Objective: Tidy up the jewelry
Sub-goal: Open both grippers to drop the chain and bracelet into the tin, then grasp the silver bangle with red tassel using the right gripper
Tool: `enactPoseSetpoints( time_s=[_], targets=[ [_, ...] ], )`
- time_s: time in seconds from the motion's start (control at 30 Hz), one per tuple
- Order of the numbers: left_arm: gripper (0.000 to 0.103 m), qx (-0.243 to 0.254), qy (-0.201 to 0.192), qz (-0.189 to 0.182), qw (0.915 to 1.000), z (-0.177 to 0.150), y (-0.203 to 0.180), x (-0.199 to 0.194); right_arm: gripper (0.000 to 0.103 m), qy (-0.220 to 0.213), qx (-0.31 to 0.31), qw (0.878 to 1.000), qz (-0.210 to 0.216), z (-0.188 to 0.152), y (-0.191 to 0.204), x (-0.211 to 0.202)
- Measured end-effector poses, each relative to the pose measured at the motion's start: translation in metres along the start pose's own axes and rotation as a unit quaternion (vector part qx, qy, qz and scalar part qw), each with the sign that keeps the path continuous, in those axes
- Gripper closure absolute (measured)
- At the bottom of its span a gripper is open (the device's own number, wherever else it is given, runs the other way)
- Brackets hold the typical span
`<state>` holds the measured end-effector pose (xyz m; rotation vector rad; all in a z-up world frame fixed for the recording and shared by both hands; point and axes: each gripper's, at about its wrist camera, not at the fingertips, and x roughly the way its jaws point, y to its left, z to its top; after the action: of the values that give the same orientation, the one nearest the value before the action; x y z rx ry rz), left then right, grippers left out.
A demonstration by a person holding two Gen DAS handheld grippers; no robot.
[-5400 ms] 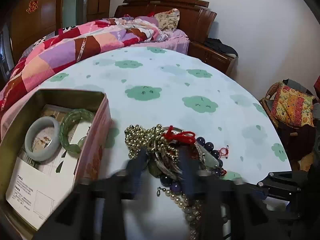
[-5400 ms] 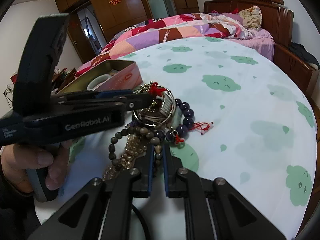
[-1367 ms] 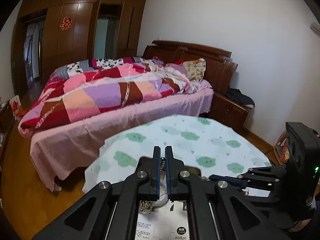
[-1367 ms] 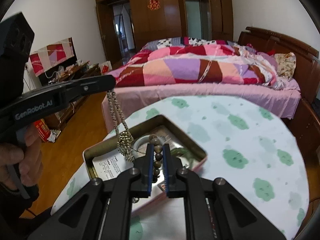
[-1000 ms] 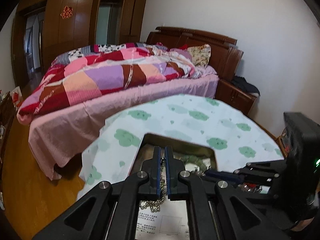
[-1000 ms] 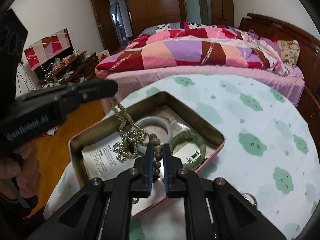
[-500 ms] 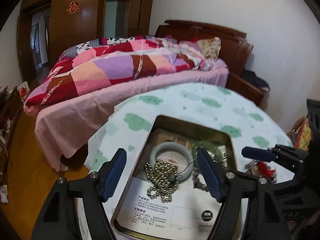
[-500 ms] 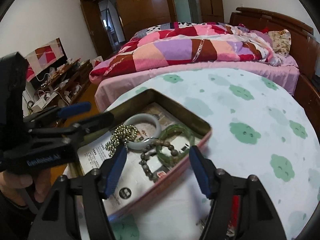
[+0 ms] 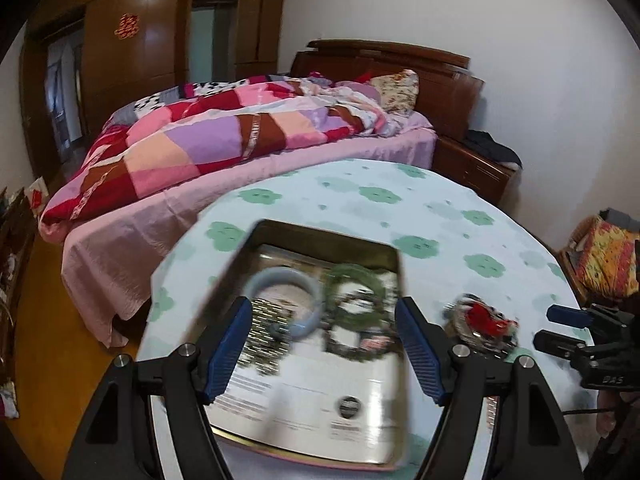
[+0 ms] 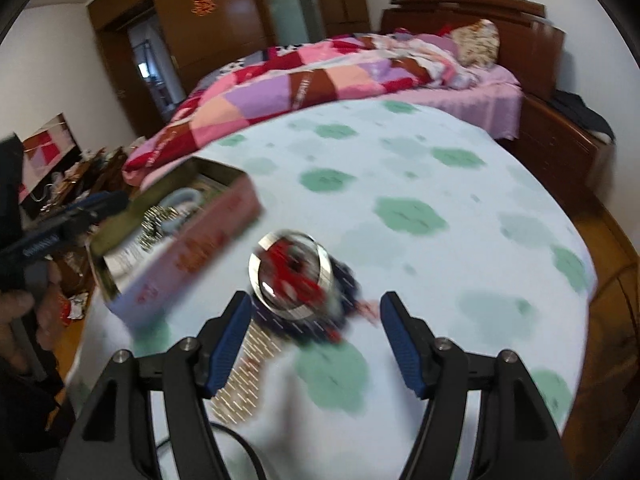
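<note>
1. Metal walls, dull gold inside and pink outside, form the rectangular tin [image 9: 320, 236] at lower centre of the left wrist view; a printed paper sheet [image 9: 320, 400] lines its floor
2. Pale, smooth and round, a jade-like bangle [image 9: 284, 296] lies in the tin's far half, with a mottled green bangle [image 9: 360, 300] just beside it on the right
3. Small shiny gold beads make up a chain [image 9: 268, 336] heaped at the pale bangle's near left edge; blur hides finer detail
4. Left gripper [image 9: 324, 352] hangs over the tin with its blue ribbed pads spread wide, holding nothing
5. Right gripper [image 10: 316, 344], at lower centre of the right wrist view, is likewise spread wide and holds nothing
6. Between and just beyond its fingers sits the remaining jewelry pile [image 10: 296, 280]: polished silver bangles [image 10: 324, 276] ringed around red cord [image 10: 288, 268], dark purple beads [image 10: 348, 280] at the right, a pale bead strand [image 10: 244, 376] trailing toward lower left
7. Tablecloth [image 10: 440, 184] is white cotton-like fabric with soft green cloud shapes, draped over a round table
8. Patchwork quilt [image 9: 224, 136] in pink, purple and red covers the bed in the upper half
</note>
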<state>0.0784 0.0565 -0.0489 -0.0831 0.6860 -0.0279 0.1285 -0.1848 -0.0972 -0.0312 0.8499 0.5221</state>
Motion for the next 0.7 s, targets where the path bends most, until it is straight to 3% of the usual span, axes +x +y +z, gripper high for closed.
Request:
enactPoseSetpoints(
  time_s=[0.17, 0.37, 0.5, 0.7],
  targets=[
    [0.029, 0.033, 0.003, -0.008, 0.9994, -0.008, -0.037, -0.003, 0.033, -0.005, 0.009, 1.0, -0.022, -0.019, -0.014, -0.004],
    [0.029, 0.05, 0.023, -0.045, 0.9975, -0.015, -0.07, 0.012, 0.035, -0.01, 0.018, 0.999, -0.028, -0.026, -0.023, -0.001],
    [0.029, 0.041, 0.043, -0.03, 0.9978, -0.019, -0.073, 0.026, 0.047, -0.016, 0.003, 1.0, -0.026, -0.02, -0.017, -0.001],
    [0.029, 0.028, 0.021, -0.015, 0.9993, -0.015, -0.065, 0.017, 0.048, -0.023, -0.052, 0.998, -0.006, 0.008, 0.016, 0.013]
  ],
)
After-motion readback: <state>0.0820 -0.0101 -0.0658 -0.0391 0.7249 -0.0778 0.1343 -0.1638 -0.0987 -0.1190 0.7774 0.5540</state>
